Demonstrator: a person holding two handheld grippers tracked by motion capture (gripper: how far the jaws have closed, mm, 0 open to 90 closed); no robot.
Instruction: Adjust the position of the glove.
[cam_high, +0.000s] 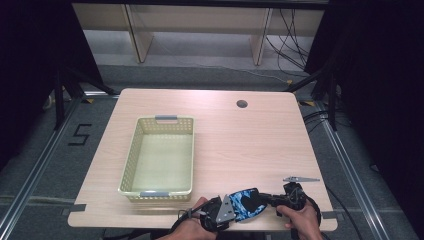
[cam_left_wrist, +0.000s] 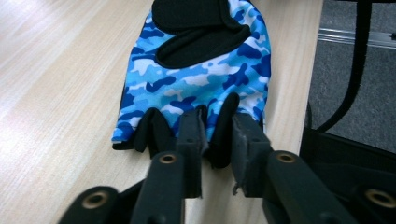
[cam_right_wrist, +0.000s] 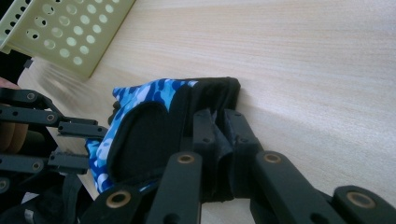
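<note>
Two hand-held grippers, left (cam_left_wrist: 215, 128) and right (cam_right_wrist: 217, 135), each pinching one camouflage glove (cam_high: 246, 204); one basket (cam_high: 131, 165)

Both grippers are black linkage frames: the left gripper (cam_left_wrist: 215, 135) shows brass-coloured pivot rivets behind its worn rubber pads (cam_left_wrist: 246, 140), and the right gripper (cam_right_wrist: 219, 135) matches.

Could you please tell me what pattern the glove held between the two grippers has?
The glove is blue-and-white camouflage with black patches, clearest in the left gripper view.
</note>
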